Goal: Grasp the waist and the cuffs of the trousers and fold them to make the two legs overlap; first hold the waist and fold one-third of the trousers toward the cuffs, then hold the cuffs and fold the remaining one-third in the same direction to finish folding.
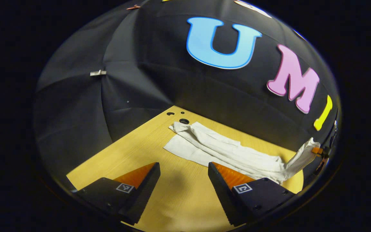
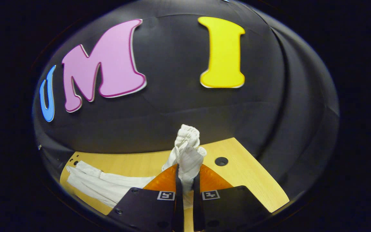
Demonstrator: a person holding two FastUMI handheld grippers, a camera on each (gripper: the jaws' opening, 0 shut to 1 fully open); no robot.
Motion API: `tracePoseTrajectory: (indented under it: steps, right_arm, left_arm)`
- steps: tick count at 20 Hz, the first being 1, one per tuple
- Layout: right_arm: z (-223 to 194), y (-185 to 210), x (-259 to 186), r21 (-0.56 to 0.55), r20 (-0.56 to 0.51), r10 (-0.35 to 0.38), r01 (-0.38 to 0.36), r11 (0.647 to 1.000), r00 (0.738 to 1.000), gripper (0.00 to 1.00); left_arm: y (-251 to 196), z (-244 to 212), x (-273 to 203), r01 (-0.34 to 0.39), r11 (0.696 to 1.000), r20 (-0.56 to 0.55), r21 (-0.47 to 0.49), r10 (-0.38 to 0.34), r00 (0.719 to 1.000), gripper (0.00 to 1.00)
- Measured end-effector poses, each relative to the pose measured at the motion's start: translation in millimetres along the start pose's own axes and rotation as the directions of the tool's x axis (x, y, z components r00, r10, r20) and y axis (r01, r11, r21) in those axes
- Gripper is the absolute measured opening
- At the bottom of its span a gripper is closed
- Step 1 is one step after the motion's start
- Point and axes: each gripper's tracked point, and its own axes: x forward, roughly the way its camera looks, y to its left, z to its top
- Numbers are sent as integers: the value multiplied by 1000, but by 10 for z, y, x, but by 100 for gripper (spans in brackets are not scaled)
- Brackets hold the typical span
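White trousers [image 1: 224, 149] are being stretched long across the wooden table [image 1: 134, 151], legs apparently overlapped already. One end is being lifted at the right by the right gripper [image 2: 185, 190], clenched on a bunched wad of cloth [image 2: 187, 151]; its far-off tip is also seen pinching that end in the left gripper view. The left gripper [image 1: 184, 190] is being held released over bare table, nothing between the fingers. The first third-fold seems to be in hand; next, the raised end is to be carried over toward the far end. Waist or cuffs: cannot be told. The table's near edge is being cut off.
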Motion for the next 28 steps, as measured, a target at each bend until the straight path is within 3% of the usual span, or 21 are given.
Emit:
tracePoseTrajectory:
  steps: [3, 4, 5, 8, 13, 14, 15, 16, 17, 19, 20, 21, 22, 23, 28]
  right_arm:
    - [-52, 536, -16, 27, 7, 57, -57, 998, 998, 15]
    - [-172, 703, -42, 31, -12, 82, -81, 996, 997, 15]
    - [-277, 853, -38, 32, -27, 104, -104, 994, 994, 15]
    - [-627, 1356, -8, 24, -53, 159, -158, 987, 986, 15]
    - [-1220, 1859, 62, 36, -108, 179, -177, 984, 978, 18]
    - [-1311, 1923, 77, 32, -116, 181, -179, 983, 977, 14]
    - [-1428, 1987, 91, 27, -127, 183, -181, 983, 975, 23]
    - [-1515, 2109, 54, 46, -139, 203, -198, 979, 969, 31]
    - [-1579, 2202, -5, 70, -153, 222, -213, 974, 963, 34]
    - [-1690, 2397, -98, 107, -182, 261, -245, 964, 948, 70]
    - [-1763, 2441, -220, 105, -195, 270, -254, 962, 943, 74]
    - [-1756, 2426, -293, 94, -194, 270, -256, 962, 943, 99]
    - [-1755, 2348, -421, 83, -192, 255, -243, 967, 948, 92]
    - [-1730, 2276, -516, 81, -194, 245, -233, 969, 950, 99]
    - [-1632, 1491, -1175, 27, -194, 138, -135, 990, 971, 98]
  left_arm:
    - [213, 38, 78, -11, 1000, 7, 22, 10, 1000, 96]
    - [257, 72, 133, -10, 999, 15, 47, 9, 1000, 92]
    - [276, 75, 179, -3, 998, 17, 64, 2, 1000, 96]
    - [267, 99, 352, 40, 997, 18, 58, -41, 999, 96]
    - [272, 68, 818, 93, 996, 0, -1, -93, 996, 96]
    - [270, 54, 910, 104, 995, -14, 4, -104, 994, 96]
    - [282, 5, 1049, 110, 994, -36, 15, -110, 993, 92]
    - [301, -14, 1176, 104, 994, -53, 18, -103, 993, 96]
    - [313, -19, 1266, 103, 995, -56, 15, -102, 993, 96]
    - [271, 10, 1491, 111, 994, -69, -8, -111, 991, 96]
    - [247, -12, 1612, 113, 993, -89, -15, -114, 990, 92]
    - [236, 15, 1716, 108, 994, -94, -11, -109, 990, 96]
    - [269, 86, 1948, 86, 996, -89, 16, -85, 992, 96]
    - [270, 128, 2073, 80, 997, -86, 22, -78, 993, 96]
    - [169, 303, 2582, 75, 995, -62, -69, -79, 995, 96]
